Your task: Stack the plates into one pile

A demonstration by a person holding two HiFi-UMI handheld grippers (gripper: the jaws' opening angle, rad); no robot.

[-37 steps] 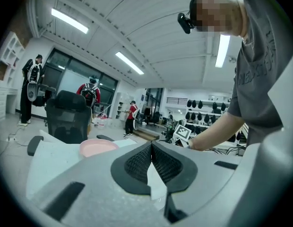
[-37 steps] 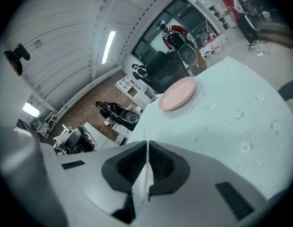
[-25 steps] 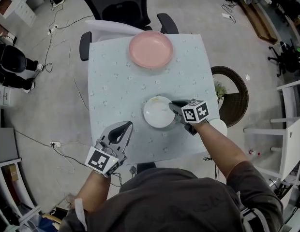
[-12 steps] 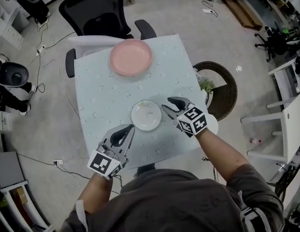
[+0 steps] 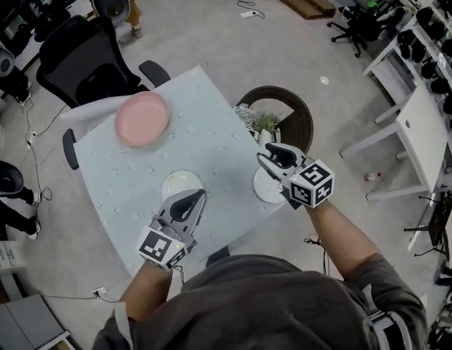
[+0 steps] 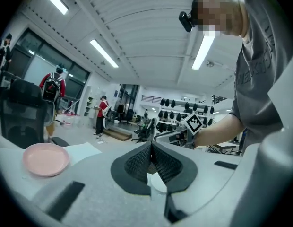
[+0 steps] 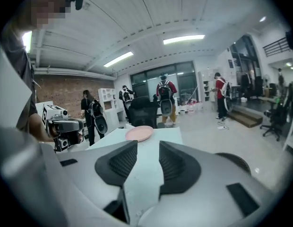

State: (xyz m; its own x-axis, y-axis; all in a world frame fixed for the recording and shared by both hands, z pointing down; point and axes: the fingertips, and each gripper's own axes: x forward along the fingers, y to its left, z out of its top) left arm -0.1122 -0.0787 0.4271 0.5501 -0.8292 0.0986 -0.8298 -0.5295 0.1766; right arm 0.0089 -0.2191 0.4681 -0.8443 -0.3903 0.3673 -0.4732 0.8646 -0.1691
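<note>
A pink plate point(image 5: 141, 119) lies at the far left corner of the pale blue table point(image 5: 211, 133); it also shows as the pink plate point(image 6: 46, 159) and the pink plate point(image 7: 139, 133). A smaller white plate point(image 5: 178, 184) lies near the table's front edge. My left gripper point(image 5: 195, 195) hovers over that plate's near rim with its jaws shut and nothing in them; in its own view the tips of the left gripper point(image 6: 151, 146) meet. My right gripper point(image 5: 274, 153) is raised past the table's right edge. Its jaws stand apart and are closing, the right gripper point(image 7: 147, 150) holding nothing.
A white round object point(image 5: 267, 189) sits just under the right gripper by the table's right corner. A wicker basket point(image 5: 299, 122) with a plant stands right of the table. A black chair point(image 5: 84, 60) is behind it and a white desk point(image 5: 419, 133) further right. People stand in the background.
The right gripper let go of the white plate's right rim, opened, and rose away to the right past the table edge. The left gripper moved up to the plate's near rim.
</note>
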